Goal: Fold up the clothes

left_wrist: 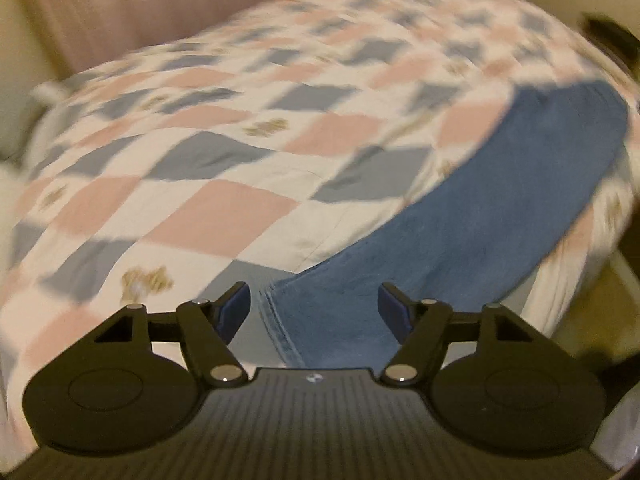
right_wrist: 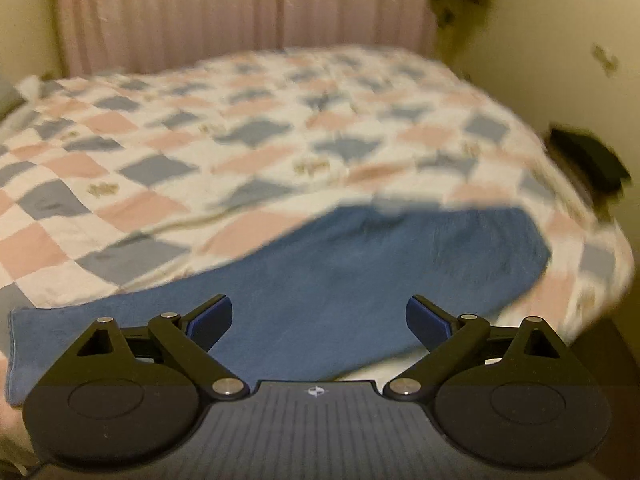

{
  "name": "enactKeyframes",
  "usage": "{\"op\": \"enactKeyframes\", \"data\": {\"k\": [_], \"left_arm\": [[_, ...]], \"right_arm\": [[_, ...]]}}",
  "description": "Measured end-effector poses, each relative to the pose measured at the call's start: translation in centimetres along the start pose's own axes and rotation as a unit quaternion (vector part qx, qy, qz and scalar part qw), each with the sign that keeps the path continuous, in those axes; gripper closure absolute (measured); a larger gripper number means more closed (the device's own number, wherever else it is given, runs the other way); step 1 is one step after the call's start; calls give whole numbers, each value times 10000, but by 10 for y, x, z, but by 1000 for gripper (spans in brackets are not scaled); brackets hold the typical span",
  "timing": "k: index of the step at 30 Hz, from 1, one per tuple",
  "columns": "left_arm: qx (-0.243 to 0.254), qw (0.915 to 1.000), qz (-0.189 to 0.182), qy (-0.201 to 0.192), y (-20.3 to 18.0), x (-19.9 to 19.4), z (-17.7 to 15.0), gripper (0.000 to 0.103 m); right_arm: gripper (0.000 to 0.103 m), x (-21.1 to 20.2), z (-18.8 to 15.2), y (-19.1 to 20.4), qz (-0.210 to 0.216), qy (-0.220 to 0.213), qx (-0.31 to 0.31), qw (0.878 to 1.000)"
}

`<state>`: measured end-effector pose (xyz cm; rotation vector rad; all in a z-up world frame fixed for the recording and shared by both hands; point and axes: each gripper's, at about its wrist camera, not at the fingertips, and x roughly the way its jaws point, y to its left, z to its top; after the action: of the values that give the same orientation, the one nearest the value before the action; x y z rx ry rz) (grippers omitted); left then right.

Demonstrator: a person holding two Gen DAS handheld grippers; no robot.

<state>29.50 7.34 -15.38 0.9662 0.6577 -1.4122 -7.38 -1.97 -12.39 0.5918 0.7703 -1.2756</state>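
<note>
One blue garment (left_wrist: 472, 216), two grippers, one bed. Left wrist view: the left gripper (left_wrist: 314, 310) fills the lower centre of the frame, its jaws spread wide and holding nothing; the garment runs as a long band from the lower centre, where a stitched hem shows between the jaws, to the right edge. Right wrist view: the right gripper (right_wrist: 319, 320), lower centre, is likewise wide open and empty above the same garment (right_wrist: 360, 280), which lies flat across the lower half of the frame on the pink, blue and white checked bedspread (right_wrist: 160, 152). One pink curtain (right_wrist: 240, 8) hangs along the upper edge. Both views are motion-blurred.
</note>
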Motion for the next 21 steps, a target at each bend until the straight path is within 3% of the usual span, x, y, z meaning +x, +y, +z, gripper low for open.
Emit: {"op": "enactKeyframes", "data": {"k": [3,7,12,15,21], "left_arm": [[753,9952,-600,179,35,26,-3,32],[1349,9789,-1488,370,74,69,-13,27],[1320,9669,-2065,714,87,135,-3,30],[1159,9620,-2318,855,91,170,3,31],[1040,9431,-2989,1018,99,212,1,31]], "right_arm": [[8,-6,-27,56,53,282,282,9992],[8,-14,-66,124,83,538,314,9980],[17,-10,-110,201,293,933,-428,9943],[19,-2,-119,230,499,909,-646,9925],[22,15,-133,278,950,783,-850,9888]]}}
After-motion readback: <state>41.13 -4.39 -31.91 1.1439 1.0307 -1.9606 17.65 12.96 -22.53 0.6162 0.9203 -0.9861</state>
